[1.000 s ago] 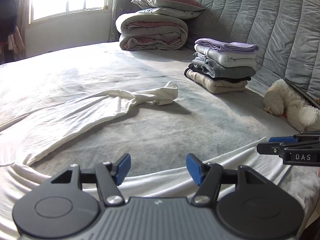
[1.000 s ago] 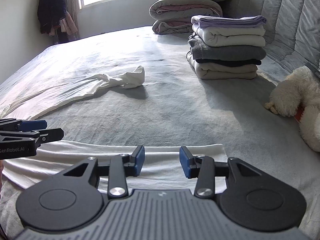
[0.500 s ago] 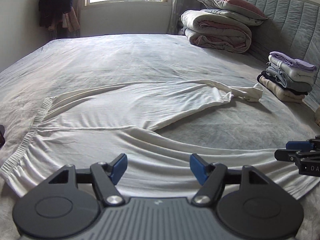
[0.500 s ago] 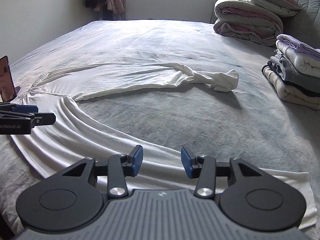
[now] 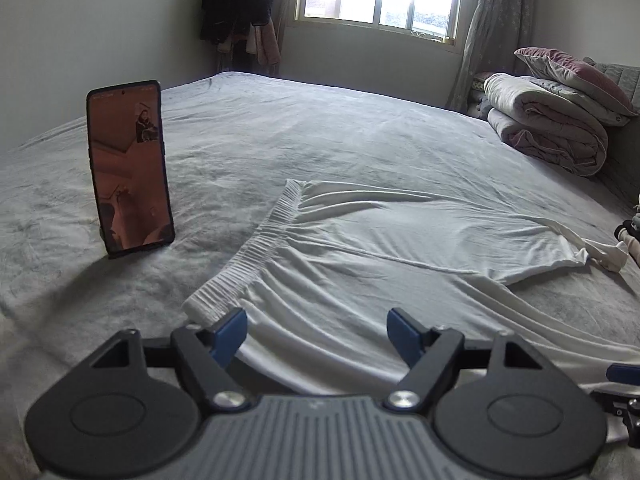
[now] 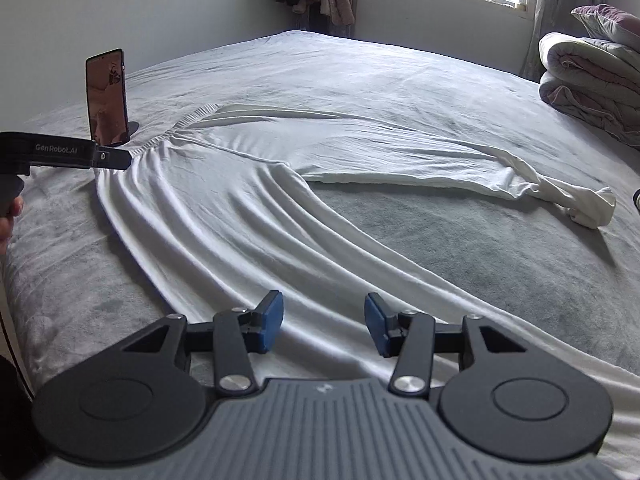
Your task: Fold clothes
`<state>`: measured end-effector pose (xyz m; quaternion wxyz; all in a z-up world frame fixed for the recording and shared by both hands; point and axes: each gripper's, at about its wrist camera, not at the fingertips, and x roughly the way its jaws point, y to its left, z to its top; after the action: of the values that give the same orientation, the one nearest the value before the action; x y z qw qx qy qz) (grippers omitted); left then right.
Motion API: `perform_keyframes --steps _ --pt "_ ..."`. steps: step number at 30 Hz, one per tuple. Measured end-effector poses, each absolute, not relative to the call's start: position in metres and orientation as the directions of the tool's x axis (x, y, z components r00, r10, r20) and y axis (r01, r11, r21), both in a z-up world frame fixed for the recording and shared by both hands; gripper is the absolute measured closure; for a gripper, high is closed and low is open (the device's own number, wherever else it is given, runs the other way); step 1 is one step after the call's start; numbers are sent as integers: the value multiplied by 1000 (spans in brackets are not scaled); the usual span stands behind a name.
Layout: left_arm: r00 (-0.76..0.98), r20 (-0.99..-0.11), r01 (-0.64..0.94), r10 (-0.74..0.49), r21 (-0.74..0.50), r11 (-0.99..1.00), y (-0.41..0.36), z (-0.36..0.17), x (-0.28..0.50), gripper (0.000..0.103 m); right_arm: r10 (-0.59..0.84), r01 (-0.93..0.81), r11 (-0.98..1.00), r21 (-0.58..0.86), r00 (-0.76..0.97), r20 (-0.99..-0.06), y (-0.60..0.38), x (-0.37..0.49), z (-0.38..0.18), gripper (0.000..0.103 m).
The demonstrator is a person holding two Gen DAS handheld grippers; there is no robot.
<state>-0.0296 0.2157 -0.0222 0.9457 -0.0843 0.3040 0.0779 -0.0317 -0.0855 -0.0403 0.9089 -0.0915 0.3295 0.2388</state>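
White trousers [image 5: 380,248] lie spread on the grey bed, elastic waistband [image 5: 248,256] at the left, one leg ending in a bunched cuff [image 6: 588,208] at the right. My left gripper [image 5: 316,326] hovers over the waistband's near corner, its jaws opening, with nothing pressed between the blue pads. My right gripper [image 6: 323,314] hangs over the near leg [image 6: 224,208], jaws also opening, with cloth below them but not gripped. A finger of my left gripper [image 6: 108,158] shows at the left in the right wrist view, beside the waistband.
A phone [image 5: 128,168] stands upright on the bed left of the waistband. Folded duvets and a pillow [image 5: 552,132] are stacked at the far right under the window. Dark clothes [image 5: 236,8] hang in the corner. A hand [image 6: 8,216] shows at the left edge.
Both views have swung left along the trousers, from the leg ends to the waistband. The folded pile and plush toy left the view; the phone came in. Both jaws stand wider.
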Motion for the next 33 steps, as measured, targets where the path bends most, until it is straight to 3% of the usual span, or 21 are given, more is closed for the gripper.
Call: perform_keyframes --steps 7,14,16,18,19,20,27,33 --pt "744 -654 -380 133 -251 890 269 -42 -31 29 559 -690 723 16 572 -600 -57 -56 -44 53" --pt "758 -632 -457 161 -338 822 285 -52 -25 56 544 -717 694 -66 582 -605 -45 -60 -57 60" --pt "755 -630 -473 182 -332 816 285 -55 -22 70 536 -708 702 -76 595 -599 -44 -58 -58 66" --pt "757 -623 -475 195 -321 820 284 -56 -21 90 525 -697 711 -87 609 -594 -43 -55 -61 87" --pt "761 -618 -476 198 -323 818 283 -56 -22 95 522 -694 714 -89 613 -594 -42 -54 -61 95" --pt "764 -612 -477 202 -325 817 283 -56 -22 96 523 -693 716 -83 611 -594 -42 -54 -60 103" --pt "760 -583 -513 286 -268 816 281 -44 -35 99 613 -749 662 25 522 -593 -45 -70 -36 102" --pt "728 -614 -502 305 -176 847 273 -55 -33 94 568 -757 651 -54 533 -627 -32 -76 -56 100"
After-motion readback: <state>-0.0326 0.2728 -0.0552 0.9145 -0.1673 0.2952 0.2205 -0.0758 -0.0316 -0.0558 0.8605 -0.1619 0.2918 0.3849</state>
